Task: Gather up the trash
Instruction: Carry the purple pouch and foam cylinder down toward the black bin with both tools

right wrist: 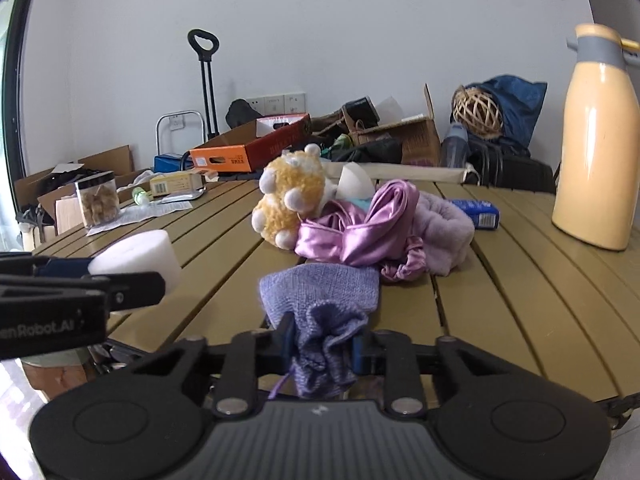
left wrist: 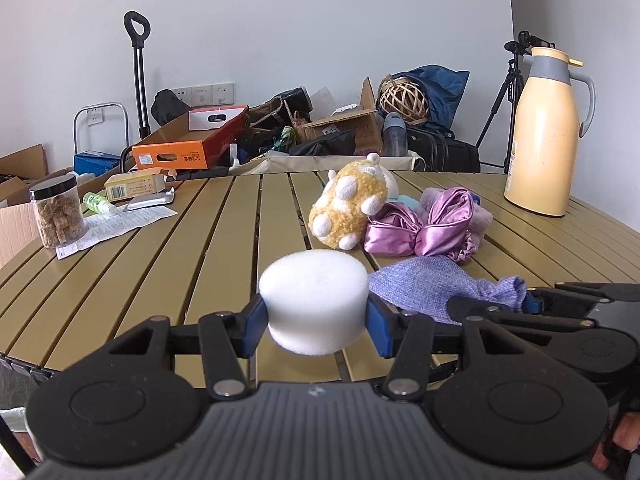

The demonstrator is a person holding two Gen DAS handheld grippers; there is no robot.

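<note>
My left gripper (left wrist: pixel 316 320) is shut on a white foam cylinder (left wrist: pixel 314 300), held just above the near edge of the slatted table (left wrist: pixel 208 240); the same foam cylinder (right wrist: pixel 140 256) shows at the left of the right wrist view. My right gripper (right wrist: pixel 322 346) is shut on the bunched end of a lavender knit cloth (right wrist: pixel 320 304), whose other end lies flat on the table. That cloth (left wrist: pixel 424 288) lies right of the foam in the left wrist view, with the right gripper's fingers (left wrist: pixel 532 300) at its end.
A yellow plush toy (left wrist: pixel 348 204), pink satin fabric (left wrist: pixel 424 224) and a lilac fuzzy item (right wrist: pixel 444 228) are piled mid-table. A cream thermos (left wrist: pixel 544 132) stands far right, a blue box (right wrist: pixel 480 210) beside the pile. A jar (left wrist: pixel 58 212), papers and small boxes sit far left. Clutter lines the wall.
</note>
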